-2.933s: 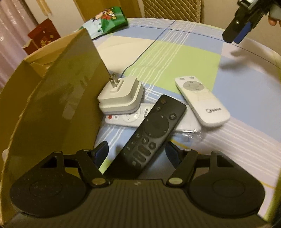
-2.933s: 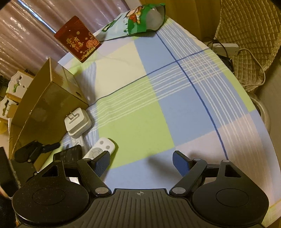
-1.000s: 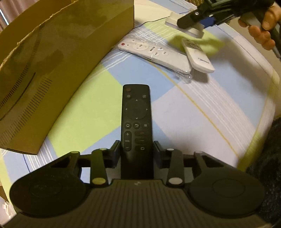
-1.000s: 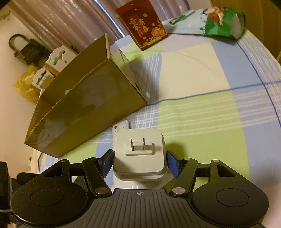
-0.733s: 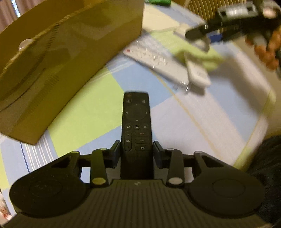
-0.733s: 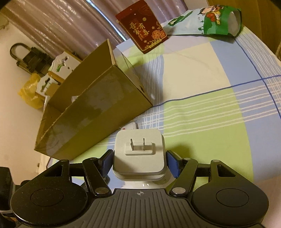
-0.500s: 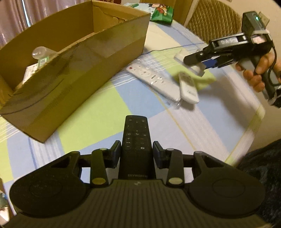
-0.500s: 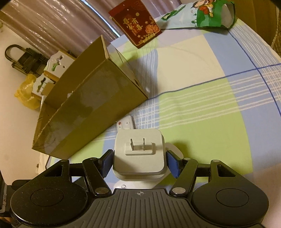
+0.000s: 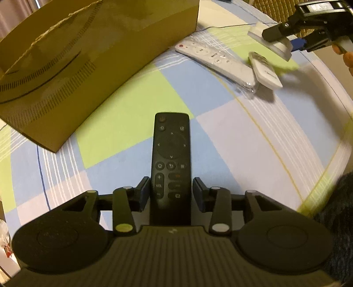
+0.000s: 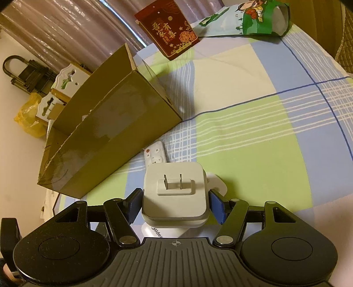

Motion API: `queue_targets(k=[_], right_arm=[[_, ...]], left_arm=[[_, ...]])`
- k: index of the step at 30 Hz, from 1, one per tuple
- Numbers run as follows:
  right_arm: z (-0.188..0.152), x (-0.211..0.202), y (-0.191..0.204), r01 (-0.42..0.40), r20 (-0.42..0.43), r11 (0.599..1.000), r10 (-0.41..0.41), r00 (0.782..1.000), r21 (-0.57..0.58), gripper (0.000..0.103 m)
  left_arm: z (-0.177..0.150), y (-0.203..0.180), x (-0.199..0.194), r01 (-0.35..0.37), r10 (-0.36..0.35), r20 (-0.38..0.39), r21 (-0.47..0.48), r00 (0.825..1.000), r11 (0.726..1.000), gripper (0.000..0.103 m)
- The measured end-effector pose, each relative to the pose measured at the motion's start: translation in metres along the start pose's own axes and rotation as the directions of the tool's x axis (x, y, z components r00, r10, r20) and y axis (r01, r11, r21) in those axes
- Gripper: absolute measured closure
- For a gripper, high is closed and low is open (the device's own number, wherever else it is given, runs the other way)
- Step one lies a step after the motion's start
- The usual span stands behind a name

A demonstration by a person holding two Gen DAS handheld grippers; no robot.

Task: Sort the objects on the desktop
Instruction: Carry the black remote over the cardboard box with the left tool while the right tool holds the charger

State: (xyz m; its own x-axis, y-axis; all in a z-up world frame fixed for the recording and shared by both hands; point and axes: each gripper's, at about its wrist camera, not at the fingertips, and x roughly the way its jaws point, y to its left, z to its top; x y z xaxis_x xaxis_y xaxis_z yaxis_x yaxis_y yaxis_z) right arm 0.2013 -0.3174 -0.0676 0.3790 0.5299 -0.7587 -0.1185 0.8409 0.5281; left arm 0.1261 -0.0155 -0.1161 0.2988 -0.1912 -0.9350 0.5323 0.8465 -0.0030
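Sitting on the checked tablecloth, the open cardboard box is the biggest thing in play and, by my judgement, the likely place for the sorted items; from these views its inside is mostly hidden, so what it already holds cannot be told.

Two items are in hand and lifted off the cloth. The left gripper has its jaws closed narrowly on the near end of the black remote, which points away toward the far side, with the box to its left. The right gripper has its jaws set wider, clamped on the two sides of the white plug adapter, prongs up, with the box off to the far left of it.

Two items lie on the cloth, outside the box: the long white remote in its clear wrap, just beside the box's near wall, and the smaller white remote, touching the long one's right end.

So I judge the sorting to be mid-course: two things gripped and neither yet over the box opening, two left on the table. The red packet and green snack bag lie at the far edge; whether they belong to the sorting I cannot say.
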Motion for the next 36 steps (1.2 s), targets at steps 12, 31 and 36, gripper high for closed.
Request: queue_targets(k=[12, 31, 36], right_arm=[[-0.004, -0.002, -0.007, -0.009, -0.011, 0.997, 0.010, 1.000, 0.077, 0.040], [0.006, 0.001, -0.008, -0.045, -0.011, 0.988, 0.047, 0.999, 0.146, 0.040], [0.013, -0.004, -0.011, -0.050, 0.004, 0.987, 0.050, 0.999, 0.155, 0.040]], left_arm=[[0.003, 0.043, -0.039, 0.267, -0.247, 0.104, -0.291, 0.963, 0.919, 0.070], [0.046, 0.062, -0.118, 0.347, -0.303, 0.218, -0.198, 0.928, 0.917, 0.070], [0.067, 0.076, -0.143, 0.337, -0.294, 0.259, -0.144, 0.920, 0.930, 0.070]])
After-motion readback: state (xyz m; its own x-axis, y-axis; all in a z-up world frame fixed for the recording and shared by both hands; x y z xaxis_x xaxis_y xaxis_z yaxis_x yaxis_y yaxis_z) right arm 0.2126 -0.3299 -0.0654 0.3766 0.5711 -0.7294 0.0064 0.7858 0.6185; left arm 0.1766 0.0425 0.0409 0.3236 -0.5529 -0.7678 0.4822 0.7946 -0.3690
